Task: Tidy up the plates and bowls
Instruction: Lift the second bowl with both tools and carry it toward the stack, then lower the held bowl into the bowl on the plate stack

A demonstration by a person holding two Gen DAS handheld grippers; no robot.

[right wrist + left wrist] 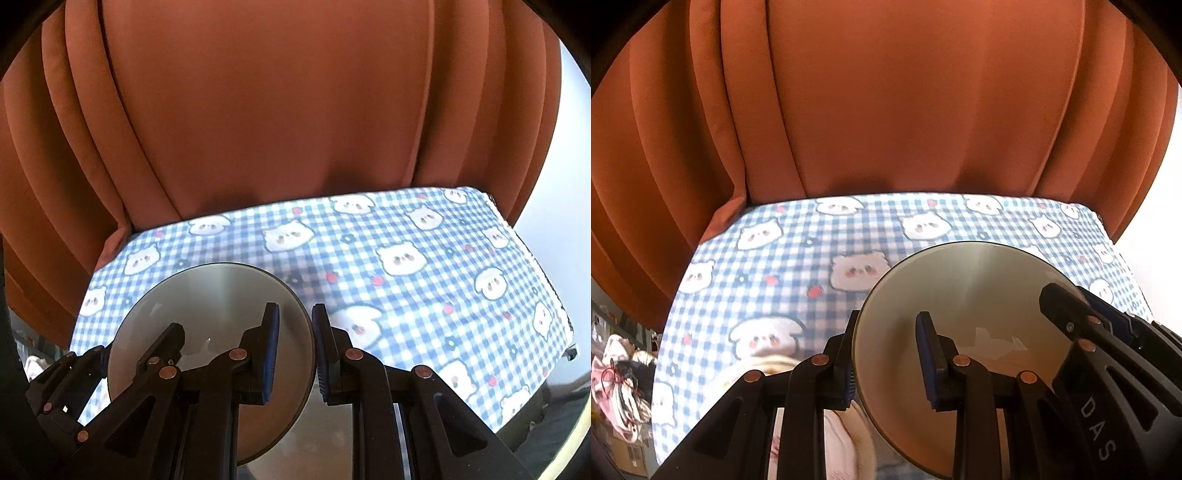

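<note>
A round, shiny grey metal plate (964,295) is held up above the table, tilted toward the cameras. My left gripper (886,358) is shut on its left rim, one finger behind the plate and one in front. My right gripper (295,347) is shut on the plate's right rim (308,343), which sits between its blue pads (272,339). The plate's face (218,295) fills the lower left of the right wrist view. The right gripper shows in the left wrist view (1071,310) and the left gripper in the right wrist view (147,354).
The table carries a blue and white checked cloth (798,266) with white animal faces; it also shows in the right wrist view (424,266). An orange curtain (905,110) hangs right behind the table's far edge. Cluttered items (620,373) lie past the left edge.
</note>
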